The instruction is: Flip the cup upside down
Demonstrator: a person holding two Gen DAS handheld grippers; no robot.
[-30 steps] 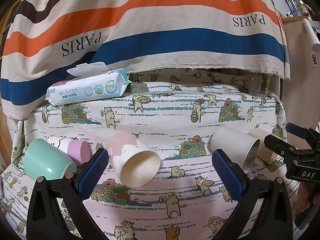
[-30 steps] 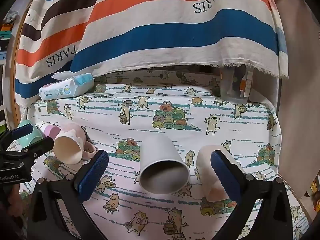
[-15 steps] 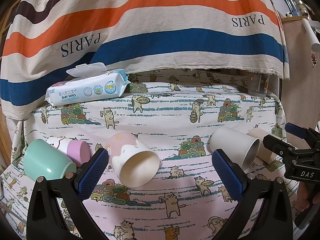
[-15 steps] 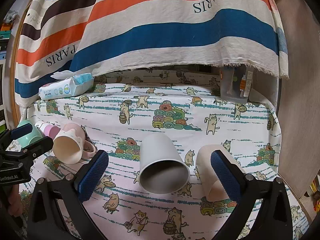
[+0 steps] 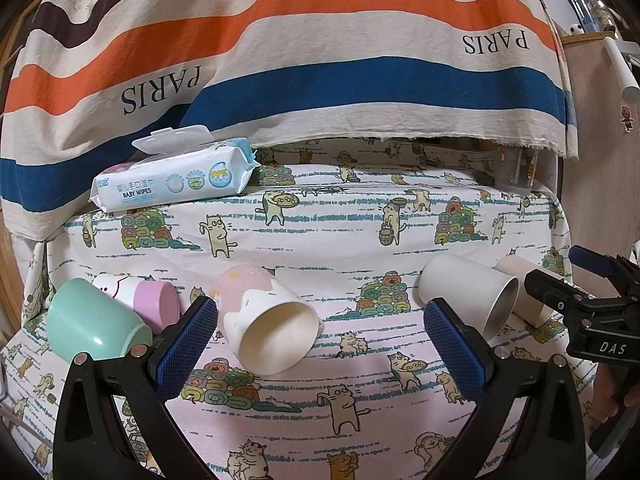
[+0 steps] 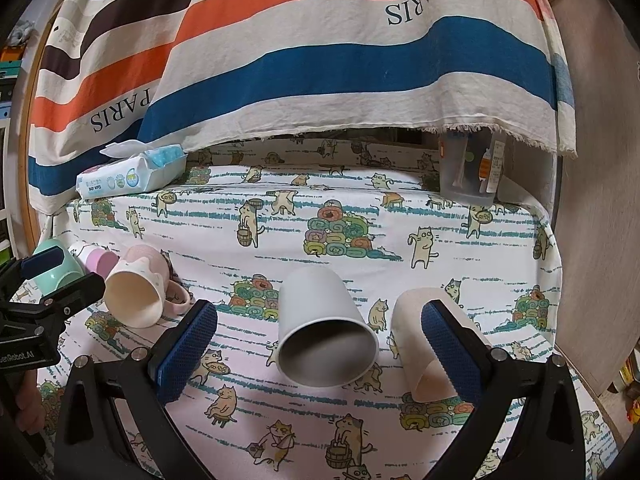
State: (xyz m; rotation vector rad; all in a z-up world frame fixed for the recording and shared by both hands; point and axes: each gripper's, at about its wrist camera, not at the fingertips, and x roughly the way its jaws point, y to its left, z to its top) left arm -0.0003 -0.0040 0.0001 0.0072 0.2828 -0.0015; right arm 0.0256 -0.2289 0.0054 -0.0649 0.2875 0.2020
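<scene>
Several cups lie on their sides on the cat-print cloth. A pink-and-cream mug [image 5: 264, 320] lies mouth toward me, just ahead of my open left gripper [image 5: 320, 344]; it also shows in the right wrist view [image 6: 138, 292]. A white paper cup [image 6: 324, 328] lies mouth toward me between the fingers of my open right gripper [image 6: 320, 344]; it also shows in the left wrist view [image 5: 468, 296]. A cream paper cup [image 6: 424, 344] lies beside it, partly behind the right finger. Both grippers are empty.
A mint cup [image 5: 88, 320] and a small white-and-lilac cup [image 5: 140, 296] lie at the left. A baby wipes pack [image 5: 172, 180] sits at the back left. A clear container [image 6: 470, 168] stands at the back right. A striped cloth [image 5: 320, 60] hangs behind.
Both views have shifted very slightly; the cups lie where they were. Both grippers stay open.
</scene>
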